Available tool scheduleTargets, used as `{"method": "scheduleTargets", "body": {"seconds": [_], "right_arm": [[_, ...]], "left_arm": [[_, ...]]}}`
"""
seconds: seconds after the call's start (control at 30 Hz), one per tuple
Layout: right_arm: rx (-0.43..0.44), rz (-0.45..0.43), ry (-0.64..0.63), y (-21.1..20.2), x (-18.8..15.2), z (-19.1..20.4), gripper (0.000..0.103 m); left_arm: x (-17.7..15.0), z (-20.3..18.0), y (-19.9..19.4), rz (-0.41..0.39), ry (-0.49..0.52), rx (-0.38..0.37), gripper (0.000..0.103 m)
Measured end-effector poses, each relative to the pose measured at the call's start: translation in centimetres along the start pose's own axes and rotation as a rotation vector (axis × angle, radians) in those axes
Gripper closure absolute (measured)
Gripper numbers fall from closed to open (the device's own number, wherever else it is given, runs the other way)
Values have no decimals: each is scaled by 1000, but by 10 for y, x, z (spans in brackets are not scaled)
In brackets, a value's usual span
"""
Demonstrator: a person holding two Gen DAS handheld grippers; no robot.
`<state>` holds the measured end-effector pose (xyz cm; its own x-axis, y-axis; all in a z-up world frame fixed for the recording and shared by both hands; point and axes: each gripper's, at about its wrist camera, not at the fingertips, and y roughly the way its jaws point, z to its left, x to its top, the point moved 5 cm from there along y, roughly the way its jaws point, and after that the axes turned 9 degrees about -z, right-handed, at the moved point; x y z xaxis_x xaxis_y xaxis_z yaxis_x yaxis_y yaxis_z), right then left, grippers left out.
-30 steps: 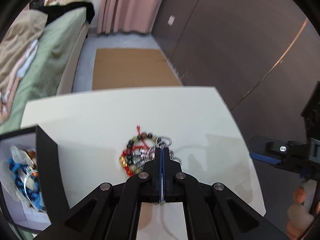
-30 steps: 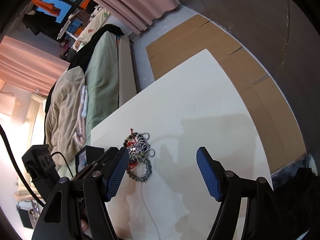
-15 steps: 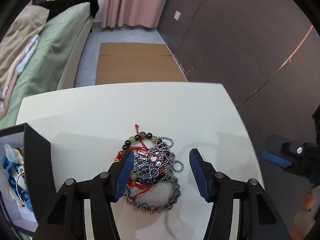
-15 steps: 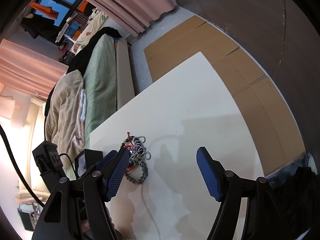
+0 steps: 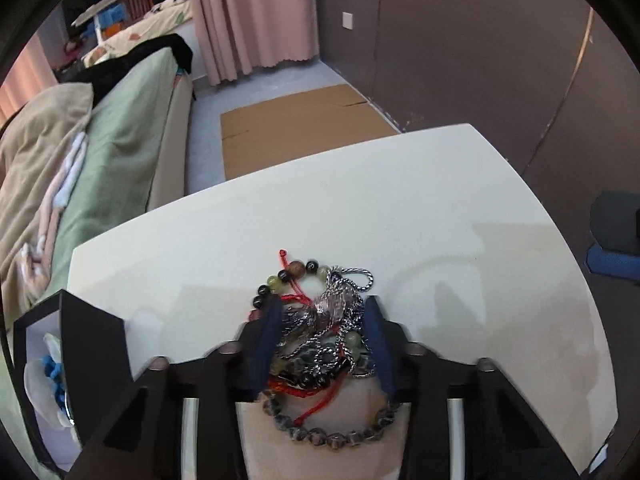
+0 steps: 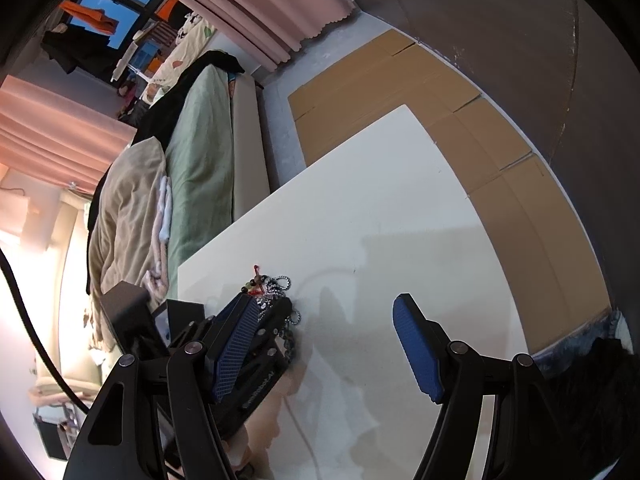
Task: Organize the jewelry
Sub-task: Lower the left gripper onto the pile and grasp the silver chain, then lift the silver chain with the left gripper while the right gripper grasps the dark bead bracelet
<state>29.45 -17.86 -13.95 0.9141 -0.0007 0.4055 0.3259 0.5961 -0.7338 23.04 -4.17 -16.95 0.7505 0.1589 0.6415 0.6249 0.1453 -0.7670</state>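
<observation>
Jewelry pile (image 5: 320, 332) now sits between the left gripper's (image 5: 320, 344) narrowed jaws.

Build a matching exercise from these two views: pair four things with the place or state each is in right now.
Things:
1. left tongs
2. right tongs
3. jewelry pile
4. black box

Places or states:
A. wide open, nothing between the pads
B. at the table's left edge, holding blue beads
C. closing around the tangled pile
D. heaped on the white table, chains and bead bracelets tangled

Pairs: 1-C, 2-A, 3-D, 4-B
</observation>
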Motion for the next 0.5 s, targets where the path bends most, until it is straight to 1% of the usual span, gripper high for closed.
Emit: {"method": "scheduleTargets", "body": {"seconds": [0.07, 0.1, 0.13, 0.33, 0.4, 0.5], "right_arm": [[0, -1, 0, 0, 0, 0, 32], [0, 1, -1, 0, 0, 0, 33], [-1, 1, -3, 0, 0, 1, 32], [-1, 0, -3, 1, -1, 1, 33], [-1, 1, -7, 2, -2, 1, 33], [1, 7, -16, 2, -4, 2, 33]], "left_arm": [[1, 8, 0, 10, -36, -28, 84], [2, 12, -1, 11, -59, -54, 90], [3, 14, -2, 9, -74, -68, 91], [10, 23, -12, 11, -185, -186, 91], [13, 27, -20, -5, -210, -211, 91], [16, 32, -30, -25, -236, -227, 92]]}}
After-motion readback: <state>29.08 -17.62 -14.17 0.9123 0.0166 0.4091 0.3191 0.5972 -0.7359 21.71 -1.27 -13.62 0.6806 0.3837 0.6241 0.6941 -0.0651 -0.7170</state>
